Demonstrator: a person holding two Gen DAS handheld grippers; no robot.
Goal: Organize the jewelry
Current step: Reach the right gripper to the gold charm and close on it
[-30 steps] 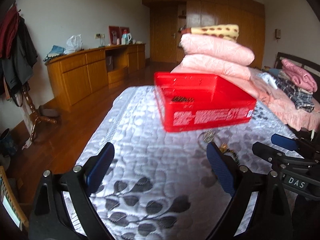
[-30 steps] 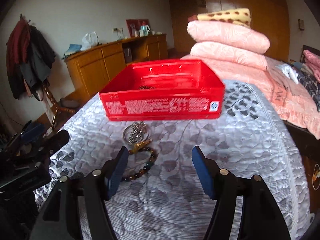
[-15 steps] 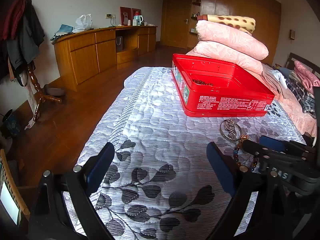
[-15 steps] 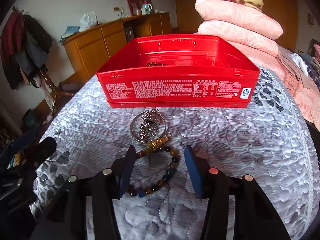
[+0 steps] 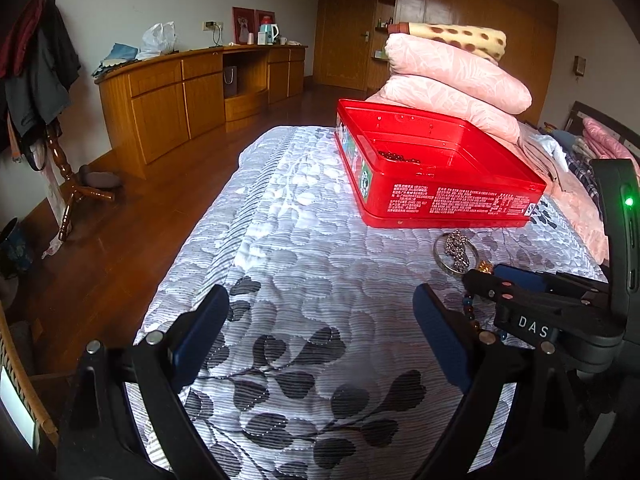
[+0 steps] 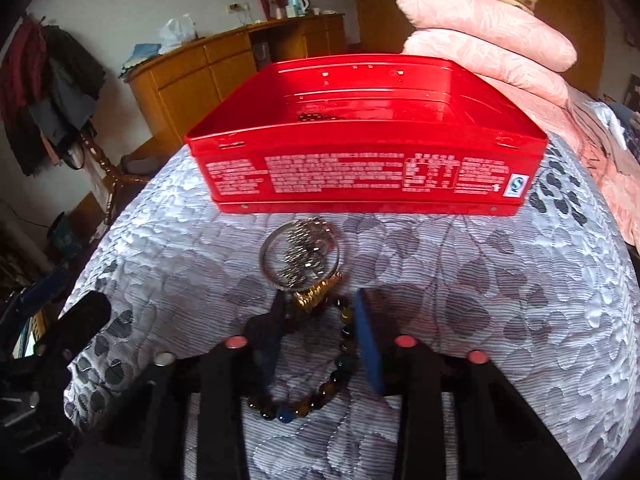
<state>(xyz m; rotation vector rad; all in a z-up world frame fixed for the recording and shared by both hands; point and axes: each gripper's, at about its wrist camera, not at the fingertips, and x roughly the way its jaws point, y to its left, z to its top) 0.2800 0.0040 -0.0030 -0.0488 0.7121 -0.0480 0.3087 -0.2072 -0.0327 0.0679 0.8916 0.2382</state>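
A red tin box (image 6: 368, 152) stands open on the quilted bed, with a dark bead string (image 6: 316, 116) inside; it also shows in the left wrist view (image 5: 436, 168). In front of it lie a silver bangle with a sparkly chain (image 6: 302, 252) and a dark beaded bracelet (image 6: 320, 380) with a gold charm (image 6: 316, 294). My right gripper (image 6: 320, 324) is low over the bracelet, its fingers half closed on either side of the charm and beads. My left gripper (image 5: 320, 332) is open and empty over the quilt, left of the right gripper (image 5: 520, 284).
A stack of pink pillows (image 5: 452, 76) sits behind the box. Folded clothes (image 5: 600, 144) lie at the right. The bed's left edge (image 5: 208, 216) drops to a wooden floor with a long cabinet (image 5: 192, 92) and a coat stand (image 5: 60, 160).
My right gripper has moved forward and down onto the beaded bracelet and its fingers have narrowed around it. The left gripper has drawn back and stays open.
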